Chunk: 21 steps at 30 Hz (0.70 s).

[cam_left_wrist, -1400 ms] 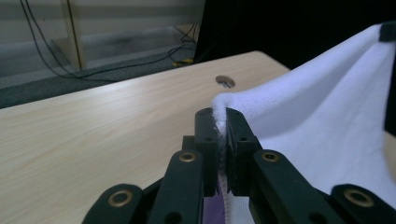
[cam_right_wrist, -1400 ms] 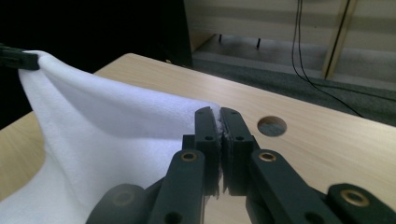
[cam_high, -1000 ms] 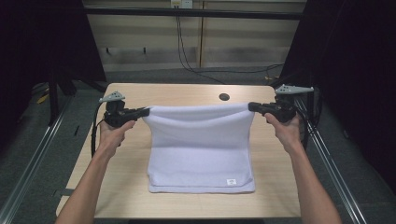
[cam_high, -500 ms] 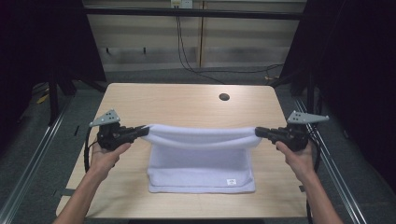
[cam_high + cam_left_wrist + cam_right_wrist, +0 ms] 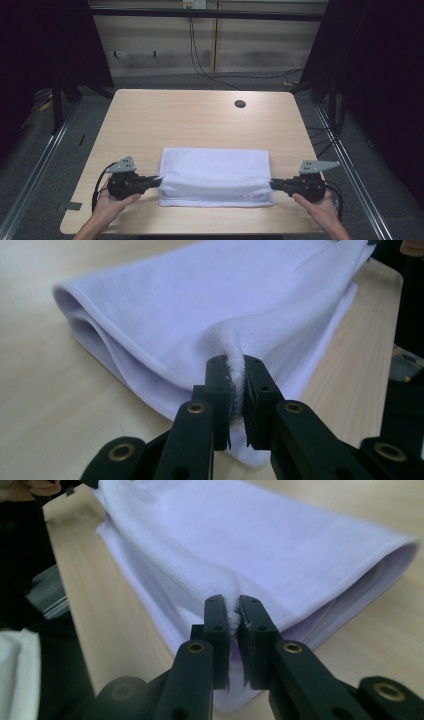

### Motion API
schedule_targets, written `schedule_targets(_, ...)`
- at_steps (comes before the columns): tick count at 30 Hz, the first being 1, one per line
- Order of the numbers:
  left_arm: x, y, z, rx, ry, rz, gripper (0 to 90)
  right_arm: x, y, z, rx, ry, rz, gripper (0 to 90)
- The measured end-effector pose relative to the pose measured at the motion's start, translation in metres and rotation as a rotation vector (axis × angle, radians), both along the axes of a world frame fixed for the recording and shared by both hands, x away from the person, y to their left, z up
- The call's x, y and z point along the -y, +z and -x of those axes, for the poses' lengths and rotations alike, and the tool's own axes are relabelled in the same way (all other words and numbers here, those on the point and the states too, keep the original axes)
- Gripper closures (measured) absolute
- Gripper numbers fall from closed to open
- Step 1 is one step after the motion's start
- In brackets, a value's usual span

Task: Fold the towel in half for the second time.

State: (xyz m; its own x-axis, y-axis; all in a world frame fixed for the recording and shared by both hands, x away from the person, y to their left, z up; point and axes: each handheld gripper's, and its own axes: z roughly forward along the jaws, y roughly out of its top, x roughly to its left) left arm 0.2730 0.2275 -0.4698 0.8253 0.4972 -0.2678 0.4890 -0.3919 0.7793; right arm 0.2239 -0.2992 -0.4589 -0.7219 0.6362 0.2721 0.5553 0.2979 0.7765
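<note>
A pale wood counter [image 5: 200, 120] with a round cable hole [image 5: 240, 104] stands on grey floor [image 5: 30, 170] — dark curtains [image 5: 45, 40] flank it, cables [image 5: 200, 55] hanging down a beige back wall [image 5: 150, 35].

**White towel on a pale wood table, between black grippers**

A plain white towel [image 5: 216, 175], with a faint lilac tint in the two gripper views, lies folded on a light beige wood-grain table [image 5: 200, 120]. It carries no pattern; a small white label with tiny red marks sits near the right gripper [image 5: 272, 184]. Both grippers are matt black, each topped by a grey three-cornered plate. Seen close up, the left gripper [image 5: 237, 371] has black jaws with brass-coloured rivets, white pile showing between them. The right gripper's jaws match: black, brass rivets, white cloth between. Beyond the towel from the grippers, a dark round hole [image 5: 240, 104] marks the tabletop. Black curtains flank grey flooring.
</note>
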Motion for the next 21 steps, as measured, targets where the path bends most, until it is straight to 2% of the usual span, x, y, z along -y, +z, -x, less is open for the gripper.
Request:
schedule_targets(1,0.0,0.0,0.0,0.0,0.0,0.0,82.0,0.0,0.0,0.0,0.0,0.0,0.0,82.7)
schedule_targets(2,0.0,-0.003,0.003,-0.004,-0.004,-0.002,80.4,-0.002,-0.009,0.006,-0.04,0.024,0.018,79.9)
schedule_targets(3,-0.001,-0.006,0.005,-0.009,-0.013,-0.016,80.4,-0.002,-0.009,0.006,-0.04,0.024,0.018,79.9)
schedule_targets(4,-0.001,-0.01,0.01,-0.023,-0.023,-0.037,78.0,-0.004,-0.015,0.01,-0.062,0.029,0.041,76.3)
schedule_targets(5,-0.001,-0.01,0.01,-0.023,-0.023,-0.037,75.8,-0.004,-0.016,0.012,-0.072,0.029,0.049,74.2)
schedule_targets(6,-0.002,-0.012,0.016,-0.028,-0.031,-0.054,72.7,-0.004,-0.017,0.013,-0.065,0.024,0.052,72.1)
schedule_targets(8,-0.004,-0.012,0.021,-0.028,-0.031,-0.034,69.1,-0.003,-0.015,0.014,-0.067,0.015,0.022,68.2)
schedule_targets(10,-0.007,-0.008,0.022,-0.027,-0.011,-0.003,62.9,-0.002,-0.013,0.014,-0.041,-0.02,0.018,61.5)
schedule_targets(12,-0.009,-0.003,0.02,-0.011,0.032,0.036,55.1,0.0,-0.009,0.013,-0.002,-0.06,0.0,57.3)
schedule_targets(14,-0.013,0.001,0.015,0.014,0.089,0.071,50.4,0.003,-0.005,0.012,0.039,-0.124,-0.019,50.8)
schedule_targets(15,-0.013,0.001,0.015,0.014,0.089,0.071,46.0,0.003,-0.005,0.012,0.039,-0.124,-0.019,50.8)
schedule_targets(16,-0.017,0.002,0.01,0.017,0.119,0.083,42.3,0.005,-0.003,0.009,0.078,-0.174,-0.032,44.7)
schedule_targets(17,-0.02,0.002,0.006,0.028,0.145,0.091,42.3,0.005,-0.003,0.009,0.078,-0.174,-0.032,44.7)
schedule_targets(18,-0.024,0.002,0.002,0.051,0.15,0.106,37.6,0.009,-0.002,0.006,0.105,-0.212,-0.046,40.2)
schedule_targets(19,-0.028,0.002,-0.002,0.076,0.151,0.095,37.4,0.011,-0.002,0.005,0.116,-0.233,-0.054,38.4)
schedule_targets(20,-0.037,-0.002,-0.01,0.066,0.218,0.074,35.5,0.014,-0.002,0.004,0.127,-0.254,-0.06,37.2)
schedule_targets(21,-0.041,-0.005,-0.013,0.044,0.237,0.075,31.5,0.017,-0.003,0.003,0.132,-0.271,-0.063,36.5)
